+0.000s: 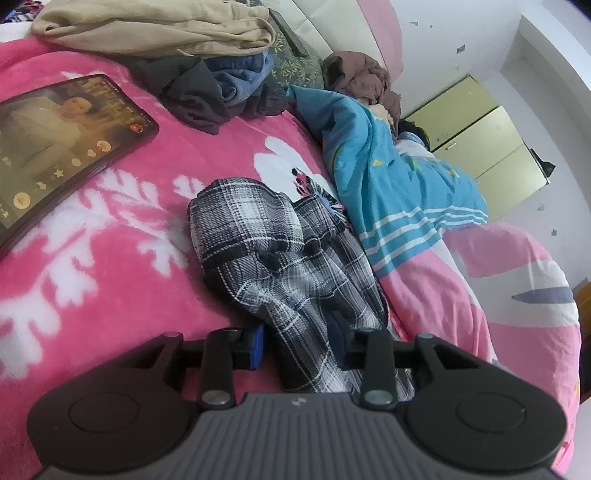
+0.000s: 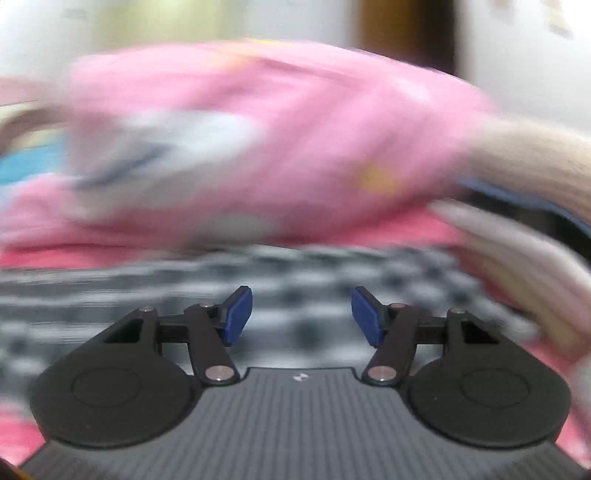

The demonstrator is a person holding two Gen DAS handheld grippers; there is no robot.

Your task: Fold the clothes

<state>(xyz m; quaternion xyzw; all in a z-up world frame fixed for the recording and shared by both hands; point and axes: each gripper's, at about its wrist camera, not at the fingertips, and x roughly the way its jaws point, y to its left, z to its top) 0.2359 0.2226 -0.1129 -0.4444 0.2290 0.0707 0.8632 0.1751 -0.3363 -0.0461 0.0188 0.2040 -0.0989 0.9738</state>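
Observation:
A black-and-white plaid garment (image 1: 266,236) lies crumpled on the pink blanket (image 1: 92,288), running from the middle of the left wrist view down to the camera. My left gripper (image 1: 297,347) is shut on its near end, with a bunch of the cloth squeezed between the blue pads (image 1: 256,347). The right wrist view is heavily blurred. In it my right gripper (image 2: 301,314) stands open with nothing between its fingers. It hovers over the plaid garment (image 2: 110,295), which spreads below it.
A phone (image 1: 62,140) with a lit screen lies on the blanket at the left. Beige clothes (image 1: 155,26) and dark and blue ones (image 1: 218,88) are piled at the back. A person lies under a blue quilt (image 1: 388,166) at the right, beside a pink quilt (image 1: 498,295).

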